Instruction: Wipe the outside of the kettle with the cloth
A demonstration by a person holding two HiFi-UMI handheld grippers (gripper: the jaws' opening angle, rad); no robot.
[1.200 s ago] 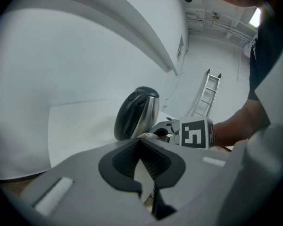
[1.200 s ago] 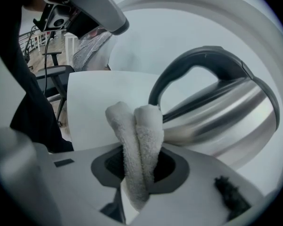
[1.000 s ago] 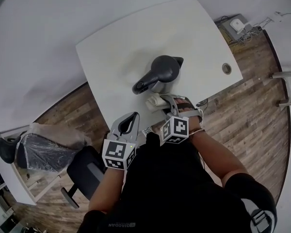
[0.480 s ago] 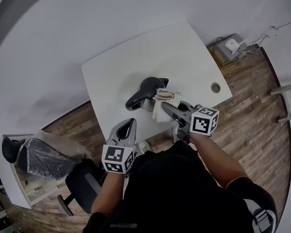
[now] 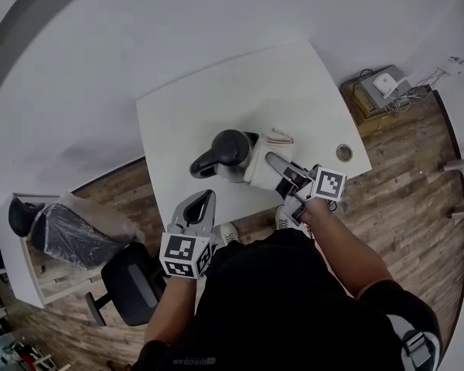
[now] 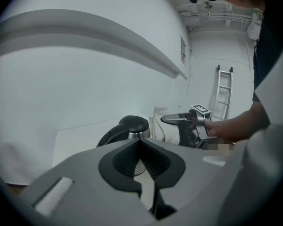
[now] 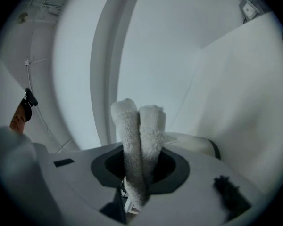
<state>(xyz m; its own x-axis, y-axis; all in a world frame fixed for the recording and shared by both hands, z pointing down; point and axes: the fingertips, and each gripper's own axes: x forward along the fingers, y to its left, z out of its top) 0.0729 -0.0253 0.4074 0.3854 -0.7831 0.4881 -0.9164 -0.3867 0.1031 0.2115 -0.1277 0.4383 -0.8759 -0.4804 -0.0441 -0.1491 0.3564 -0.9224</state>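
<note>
**Kettle** (image 5: 230, 154): black lid and handle, steel body. It stands upright on the white table (image 5: 216, 91), toward the near edge. The handle points left, which leaves the right flank free for wiping.

**Cloth** (image 5: 263, 163): pale terry, folded double. It lies against the kettle's right side and appears to touch it. From your right gripper view the fold stands up as two thick rolls (image 7: 139, 135), a padded face to press on the metal.

**Right gripper** (image 5: 274, 162): your jaws are clamped on the cloth, which fills the gap between the pads. The tool reaches in from the near right and is level with the kettle's body. I judge the wipe is under way on that flank; the handle side and the far side likely remain.

**Left gripper** (image 5: 204, 201): held back at the near table edge, apart from the kettle. Its jaws are drawn together with nothing between them. It is probably kept in reserve to steady the kettle if the rubbing pushes it left.

**Surroundings**: a round cable grommet (image 5: 343, 152) in the table's right corner and a black office chair (image 5: 133, 283) on the wood floor at the near left, neither in your way.
</note>
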